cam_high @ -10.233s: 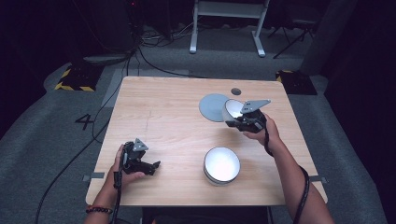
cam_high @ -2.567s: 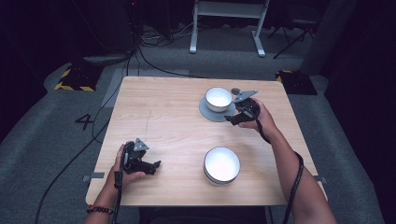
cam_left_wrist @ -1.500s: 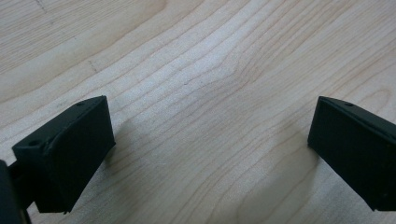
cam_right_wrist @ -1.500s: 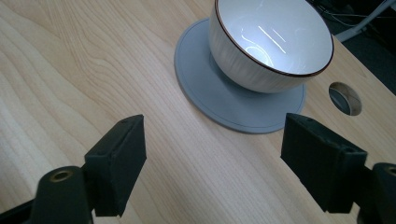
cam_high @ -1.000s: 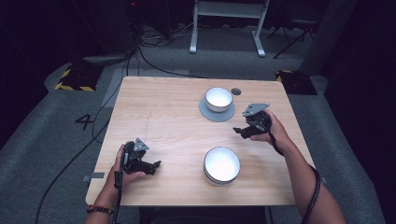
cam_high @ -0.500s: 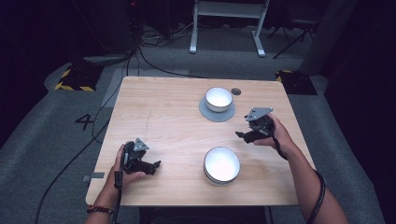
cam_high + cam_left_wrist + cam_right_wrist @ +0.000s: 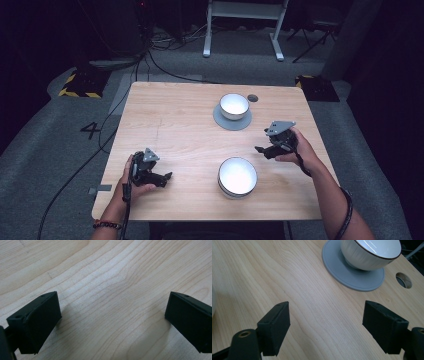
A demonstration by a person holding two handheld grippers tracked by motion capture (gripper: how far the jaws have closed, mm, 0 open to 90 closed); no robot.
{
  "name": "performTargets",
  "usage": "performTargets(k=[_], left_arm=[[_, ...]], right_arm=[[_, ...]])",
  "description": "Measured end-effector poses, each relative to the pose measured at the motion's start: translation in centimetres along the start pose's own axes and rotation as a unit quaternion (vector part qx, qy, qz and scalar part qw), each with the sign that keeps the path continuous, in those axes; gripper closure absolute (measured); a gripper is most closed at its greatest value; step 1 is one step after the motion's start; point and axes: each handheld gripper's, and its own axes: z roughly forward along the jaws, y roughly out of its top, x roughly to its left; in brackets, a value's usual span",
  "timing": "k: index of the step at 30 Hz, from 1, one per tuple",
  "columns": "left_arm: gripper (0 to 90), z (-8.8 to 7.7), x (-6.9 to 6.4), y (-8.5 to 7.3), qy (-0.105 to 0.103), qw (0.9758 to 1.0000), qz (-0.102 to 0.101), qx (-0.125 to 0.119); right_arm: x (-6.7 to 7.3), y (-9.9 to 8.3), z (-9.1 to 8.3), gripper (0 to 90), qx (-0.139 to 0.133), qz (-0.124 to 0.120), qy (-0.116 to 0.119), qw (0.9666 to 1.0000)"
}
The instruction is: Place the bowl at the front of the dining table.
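The right gripper stands with jaws wide apart, nothing between them, over bare table. Ahead of its jaws sits a white bowl on a grey saucer, well apart. A second white bowl lies beside it. The left gripper is likewise spread and empty.

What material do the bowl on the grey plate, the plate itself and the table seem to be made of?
The bowl looks like glazed ceramic: a glossy white inside with reflections, a thin dark rim and fine ribs on the outside. The grey plate under it is matte and evenly coloured, perhaps plastic or silicone; the look leaves this open. The table shows light wood grain with a smooth finish, either real wood or a laminate.
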Motion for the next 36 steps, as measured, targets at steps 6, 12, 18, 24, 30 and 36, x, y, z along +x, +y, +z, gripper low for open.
performTargets(k=[6,12,18,24,30,36], left_arm=[[0.5,0.0,0.0,0.0,0.0,1.0,0.0,0.001],[0.5,0.0,0.0,0.0,0.0,1.0,0.0,0.001],[0.5,0.0,0.0,0.0,0.0,1.0,0.0,0.0],[0.5,0.0,0.0,0.0,0.0,1.0,0.0,0.001],[0.5,0.0,0.0,0.0,-0.001,1.0,0.0,0.001],[0.5,0.0,0.0,0.0,0.0,1.0,0.0,0.0]], right_arm=[[0.3,-0.6,-0.1,22.3,0.004,0.0,0.003,1.0],[0.7,-1.5,-0.3,22.3,0.01,0.003,0.006,0.9999],[0.9,-2.2,-0.5,22.1,0.016,0.004,0.005,0.9999],[1.2,-2.8,-0.7,22.1,0.016,0.006,0.004,0.9998],[1.6,-3.5,-0.8,22.0,0.018,0.007,0.007,0.9998],[1.9,-4.1,-1.1,21.8,0.023,0.014,0.006,0.9996]])
